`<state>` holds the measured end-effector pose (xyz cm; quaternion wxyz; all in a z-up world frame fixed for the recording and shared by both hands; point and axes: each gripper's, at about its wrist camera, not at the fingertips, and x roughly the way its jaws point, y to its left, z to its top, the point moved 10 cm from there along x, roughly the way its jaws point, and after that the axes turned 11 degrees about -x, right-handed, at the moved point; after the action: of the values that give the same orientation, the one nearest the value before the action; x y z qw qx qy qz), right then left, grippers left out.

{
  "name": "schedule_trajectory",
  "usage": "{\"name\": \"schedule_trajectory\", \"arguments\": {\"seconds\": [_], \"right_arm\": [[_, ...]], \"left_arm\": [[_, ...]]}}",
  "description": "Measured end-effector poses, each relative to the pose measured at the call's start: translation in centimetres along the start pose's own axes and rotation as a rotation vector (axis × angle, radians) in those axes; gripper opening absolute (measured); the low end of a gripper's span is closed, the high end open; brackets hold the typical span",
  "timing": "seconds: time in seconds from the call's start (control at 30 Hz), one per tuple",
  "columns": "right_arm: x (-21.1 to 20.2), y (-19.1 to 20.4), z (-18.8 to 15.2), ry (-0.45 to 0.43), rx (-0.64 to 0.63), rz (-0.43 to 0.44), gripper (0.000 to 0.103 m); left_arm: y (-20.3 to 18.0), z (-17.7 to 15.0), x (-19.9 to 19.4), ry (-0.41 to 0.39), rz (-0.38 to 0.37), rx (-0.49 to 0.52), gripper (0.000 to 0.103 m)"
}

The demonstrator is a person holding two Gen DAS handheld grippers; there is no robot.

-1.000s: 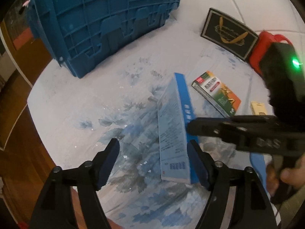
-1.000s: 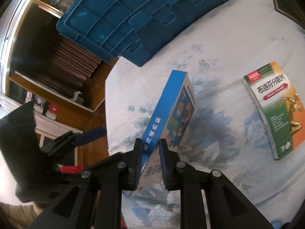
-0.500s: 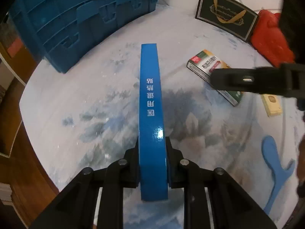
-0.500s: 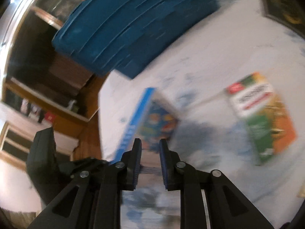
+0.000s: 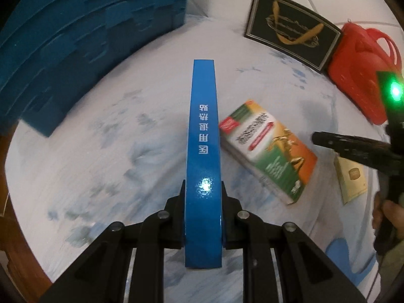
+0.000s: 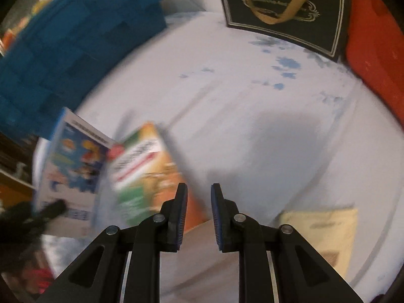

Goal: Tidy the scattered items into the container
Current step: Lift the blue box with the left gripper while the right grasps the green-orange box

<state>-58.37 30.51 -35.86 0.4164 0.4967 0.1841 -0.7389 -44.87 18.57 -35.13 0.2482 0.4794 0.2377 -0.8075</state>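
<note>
My left gripper [image 5: 202, 197] is shut on a thin blue box [image 5: 203, 151], held on edge above the cloth with its spine up. The same box shows blurred in the right wrist view [image 6: 73, 166], at the left. A green and orange medicine box [image 5: 267, 149] lies flat just right of it, also in the right wrist view [image 6: 146, 166]. The blue crate [image 5: 75, 40] stands at the far left, also in the right wrist view [image 6: 70, 38]. My right gripper [image 6: 199, 214] is empty, its jaws a narrow gap apart, above the cloth; it shows at the right edge of the left wrist view [image 5: 353, 149].
A black gift bag [image 5: 290, 30] and a red bag [image 5: 361, 75] lie at the far right. A small yellow packet [image 5: 351, 176] and a blue flat piece [image 5: 351, 260] lie near the right edge. The table's wooden rim [image 5: 15, 232] runs along the left.
My left gripper closed on the blue box and lifted it. My right gripper let the box go and swung right, toward the green and orange box.
</note>
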Motion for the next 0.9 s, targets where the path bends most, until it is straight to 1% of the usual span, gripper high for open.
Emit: {"name": "schedule_trajectory", "arguments": {"seconds": [0.1,0.13,0.17,0.23,0.27,0.3,0.33,0.37,0.43,0.53,0.6,0.63,0.67,0.73,0.8,0.9], "right_arm": [[1.9,-1.2,0.1,0.049,-0.05,-0.062,0.02],[2.8,-0.7,-0.4,0.083,-0.071,-0.043,0.022],[2.8,-0.2,-0.5,0.073,-0.093,-0.04,0.023],[3.2,2.3,-0.9,0.085,-0.066,0.144,0.023],[3.2,3.6,-1.1,0.079,-0.05,0.222,0.022],[3.2,4.9,-1.2,0.073,-0.035,0.295,0.02],[3.2,5.2,-1.3,0.066,-0.029,0.299,0.02],[3.2,5.3,-1.3,0.055,0.001,0.325,0.02],[2.7,5.4,-1.0,0.022,0.093,0.431,0.02],[1.2,6.9,-0.3,-0.024,0.133,0.548,0.02],[0.3,9.0,0.2,-0.038,0.123,0.619,0.022],[0.2,10.2,0.4,-0.033,0.106,0.626,0.029],[0.5,10.9,0.4,-0.024,0.097,0.617,0.034],[1.0,12.5,0.5,-0.007,0.078,0.598,0.051],[1.2,13.6,0.4,0.003,0.056,0.578,0.058],[1.5,14.1,0.0,0.034,0.004,0.447,0.058]], "left_arm": [[-0.7,0.6,0.5,-0.001,0.006,0.001,0.019],[-0.8,0.7,0.6,0.001,0.002,-0.005,0.019],[-0.8,0.8,0.7,0.004,-0.003,-0.011,0.019],[-0.7,0.8,0.8,0.005,-0.015,-0.026,0.02],[-0.3,0.8,0.8,-0.002,0.005,-0.021,0.02],[-0.1,0.8,0.8,0.001,0.003,-0.026,0.02],[0.2,0.7,0.8,0.003,0.001,-0.031,0.02],[0.5,0.7,0.7,0.006,0.0,-0.036,0.02],[1.1,0.6,0.7,0.013,-0.004,-0.04,0.02],[1.4,0.3,0.6,0.021,-0.004,-0.029,0.02],[1.7,0.1,0.4,0.026,-0.012,-0.03,0.02],[1.9,-0.1,0.3,0.033,-0.021,-0.034,0.02],[2.1,-0.3,0.1,0.039,-0.031,-0.039,0.02],[2.4,-0.6,-0.1,0.045,-0.045,-0.036,0.02],[2.3,-1.1,-0.3,0.048,-0.059,-0.023,0.02],[2.1,-1.5,-0.4,0.049,-0.068,-0.004,0.02]]}}
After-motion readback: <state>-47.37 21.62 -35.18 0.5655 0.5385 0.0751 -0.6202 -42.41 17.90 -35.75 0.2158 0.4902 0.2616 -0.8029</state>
